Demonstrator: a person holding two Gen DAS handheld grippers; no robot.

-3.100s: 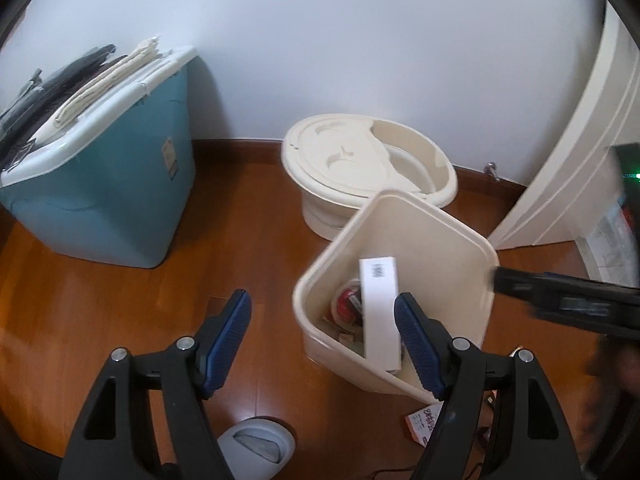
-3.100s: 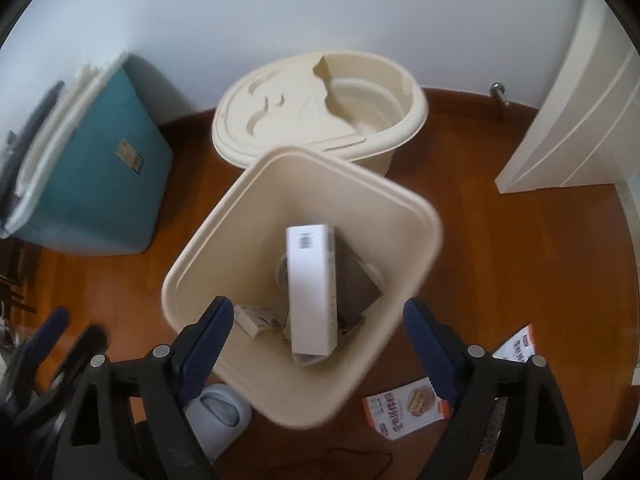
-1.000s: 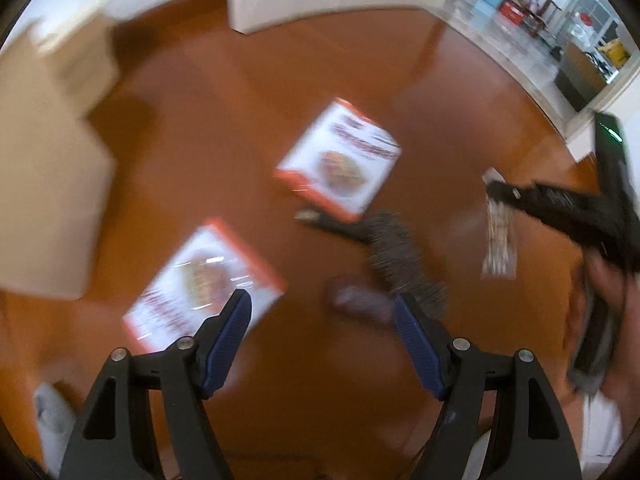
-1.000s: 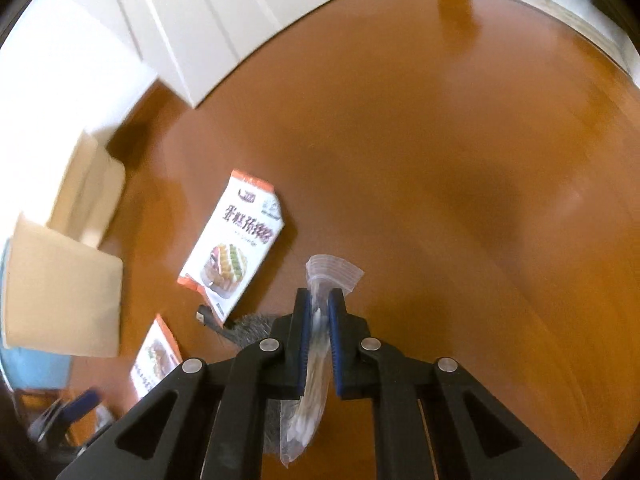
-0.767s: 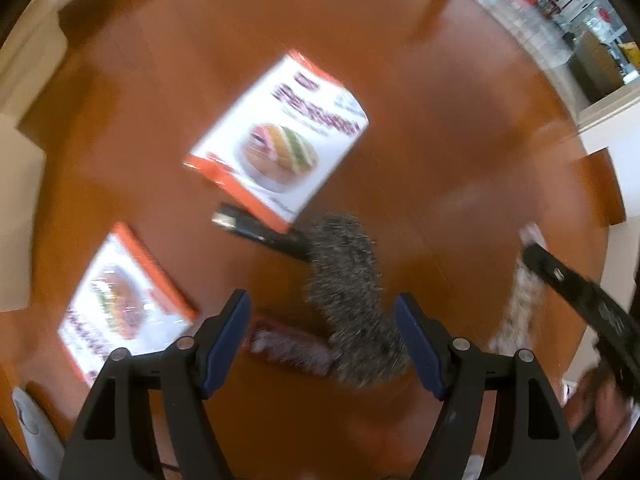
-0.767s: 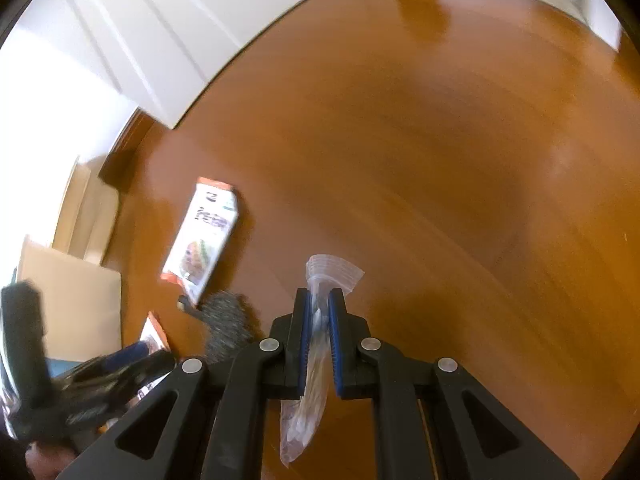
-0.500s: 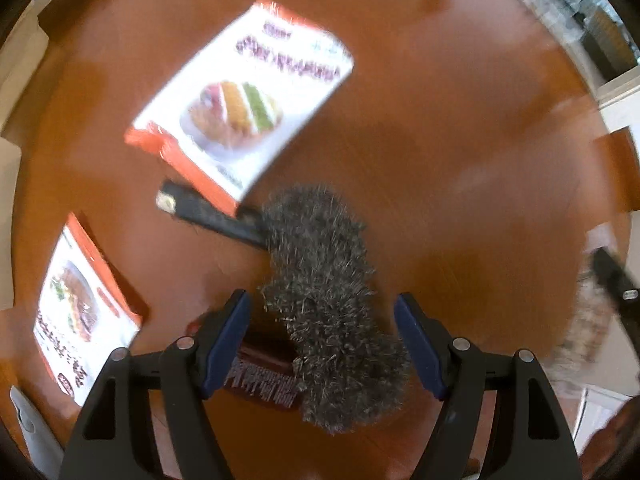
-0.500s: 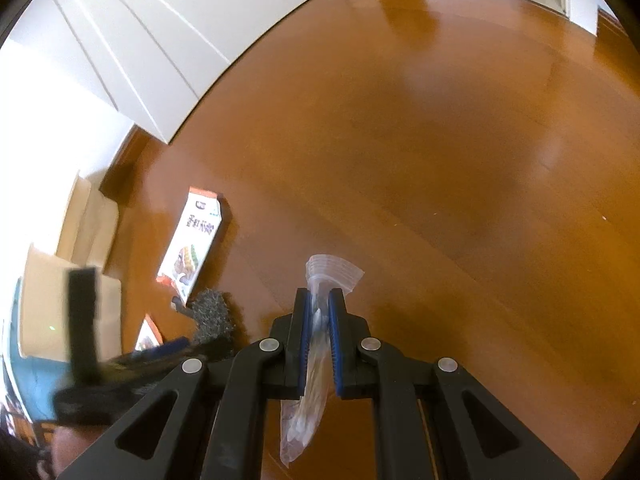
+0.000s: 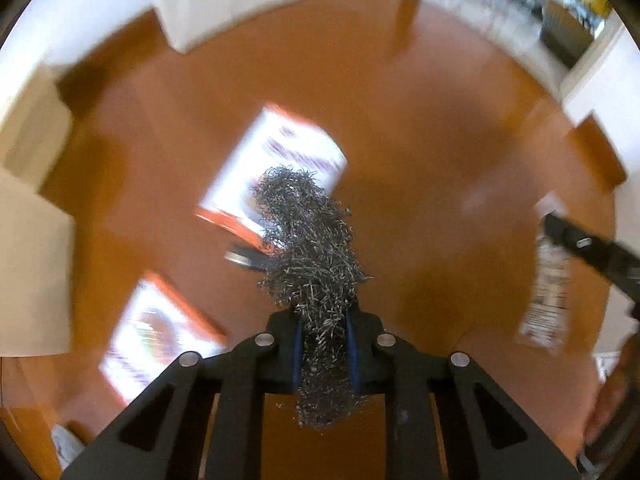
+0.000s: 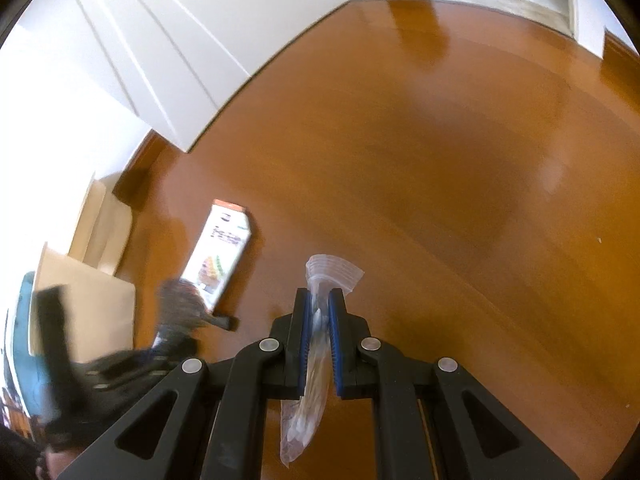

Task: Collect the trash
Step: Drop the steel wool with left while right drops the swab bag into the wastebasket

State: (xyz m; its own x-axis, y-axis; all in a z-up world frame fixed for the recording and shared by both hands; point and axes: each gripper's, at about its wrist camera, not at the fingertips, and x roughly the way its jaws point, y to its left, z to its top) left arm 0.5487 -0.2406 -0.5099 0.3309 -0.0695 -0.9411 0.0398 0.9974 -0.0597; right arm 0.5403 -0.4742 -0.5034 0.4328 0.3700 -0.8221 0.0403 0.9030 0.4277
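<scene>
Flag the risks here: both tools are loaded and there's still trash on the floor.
1. The left tool is closing on a loose steel-wool wad; most of it hangs outside the pads, so it may shed or slip.
2. The right tool pinches a thin clear bag that dangles both ways; it could slide out.
3. Two packets and a dark item remain on the floor, with both tools full.
</scene>
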